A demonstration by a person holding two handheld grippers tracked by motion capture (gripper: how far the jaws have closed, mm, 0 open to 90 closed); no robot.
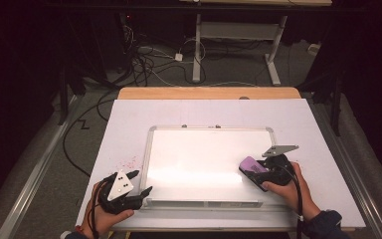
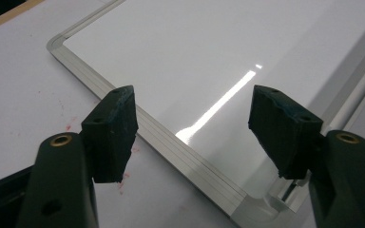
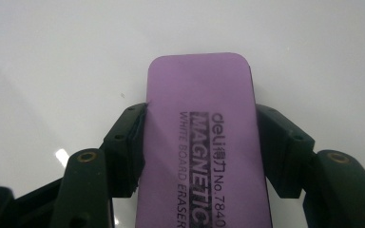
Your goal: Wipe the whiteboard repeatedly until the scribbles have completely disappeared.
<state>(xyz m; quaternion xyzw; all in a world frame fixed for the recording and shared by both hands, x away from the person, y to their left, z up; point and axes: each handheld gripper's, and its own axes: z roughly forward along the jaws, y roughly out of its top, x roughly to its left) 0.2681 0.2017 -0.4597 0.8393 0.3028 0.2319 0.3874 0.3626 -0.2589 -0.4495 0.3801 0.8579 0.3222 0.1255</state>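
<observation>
A whiteboard [image 1: 206, 154] with a silver frame lies flat on the white table sheet. Its surface looks clean. My right gripper [image 1: 256, 173] is shut on a purple magnetic whiteboard eraser [image 1: 251, 165], held over the board's right part near the lower corner. In the right gripper view the eraser [image 3: 202, 137] sits between both jaws above the white board surface [image 3: 76, 57]. My left gripper [image 1: 140, 183] stands open at the board's lower left corner. In the left gripper view my left gripper [image 2: 192, 130] has nothing between its jaws, which straddle the board's frame edge [image 2: 166, 142].
Faint red marker specks [image 1: 129, 163] dot the sheet left of the board. The white sheet [image 1: 129, 119] covers a wooden table [image 1: 209, 92]. Cables [image 1: 144, 59] and desk legs [image 1: 197, 45] lie on the floor beyond. A metal rail [image 1: 35, 169] runs along the left.
</observation>
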